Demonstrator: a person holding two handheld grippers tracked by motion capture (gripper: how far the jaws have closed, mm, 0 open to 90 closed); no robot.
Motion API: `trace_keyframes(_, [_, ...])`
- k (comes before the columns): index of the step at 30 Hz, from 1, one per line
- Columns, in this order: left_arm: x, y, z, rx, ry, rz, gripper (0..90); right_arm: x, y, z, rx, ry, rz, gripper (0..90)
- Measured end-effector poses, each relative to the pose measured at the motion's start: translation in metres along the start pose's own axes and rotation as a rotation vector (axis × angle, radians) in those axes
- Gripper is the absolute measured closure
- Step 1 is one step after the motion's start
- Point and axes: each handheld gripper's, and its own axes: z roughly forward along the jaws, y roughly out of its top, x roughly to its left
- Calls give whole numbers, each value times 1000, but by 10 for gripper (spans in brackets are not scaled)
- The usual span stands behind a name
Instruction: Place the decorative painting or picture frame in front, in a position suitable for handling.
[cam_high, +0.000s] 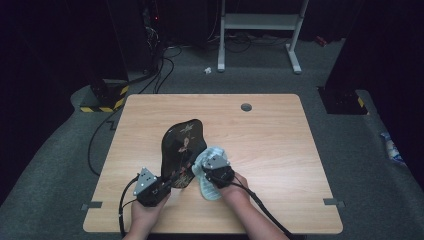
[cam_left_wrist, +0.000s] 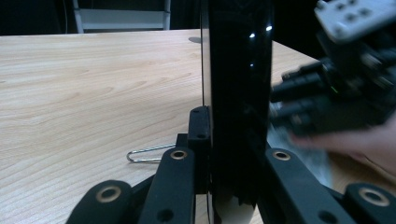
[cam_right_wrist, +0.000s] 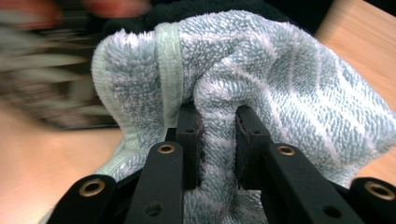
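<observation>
Both tongs are loaded, so the pickup part looks done. Nearest the person, the left tongs (cam_high: 162, 187) pinch the near edge of a black lacquered tray (cam_high: 183, 150), w/ jaws pressed onto it from both sides; in the left gripper view the tray (cam_left_wrist: 238, 93) stands on edge, straight up between the jaws, glossy and dark. From above it tilts up off the table (cam_high: 260, 145), near end held, far end toward the table's middle. Gold flower-like decoration shows on its face.

Just right of that, the right tongs (cam_high: 214, 172) pinch a fold of a light blue-grey towel (cam_high: 210, 172). The right gripper view shows the towel (cam_right_wrist: 261, 84) bunched over and around the jaws, w/ a ridge of pile squeezed between them. It sits touching or just beside the tray's lower right side; can't tell which for sure. The blur in both gripper views suggests rubbing is under way, prob. mid-wipe.

What's left, as I judge it: most of the tray's face, esp. the far upper half, which the towel isn't near. Can't tell how clean any part is; no dirt is visible at this res. Back side is also unseen.

Farther out, a small wire clip (cam_left_wrist: 149, 153) lies on the table near the left tongs. Beyond the table, a white metal frame (cam_high: 260, 22) stands on the grey floor.
</observation>
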Motion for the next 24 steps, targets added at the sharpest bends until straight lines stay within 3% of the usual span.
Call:
trace_keyframes(3, [0,0,0,0,0,0,798,-16,1,4,6,-44,36,739])
trace_keyframes(6, [0,0,0,0,-1,-3,797,-16,3,4,7,-48,44,740])
trace_keyframes(9, [0,0,0,-1,1,-1,797,0,7,-4,-18,-20,-10,741])
trace_keyframes(14, [-1,0,0,-1,1,-10,798,48,6,-16,-38,64,-133,741])
trace_keyframes(17, [0,0,0,-3,0,-16,799,70,4,-22,-53,116,-169,741])
trace_keyframes(20, [0,0,0,-2,-1,-18,800,81,5,-25,-62,150,-178,741])
trace_keyframes(24, [0,0,0,0,-4,-17,800,81,6,-26,-62,162,-178,741])
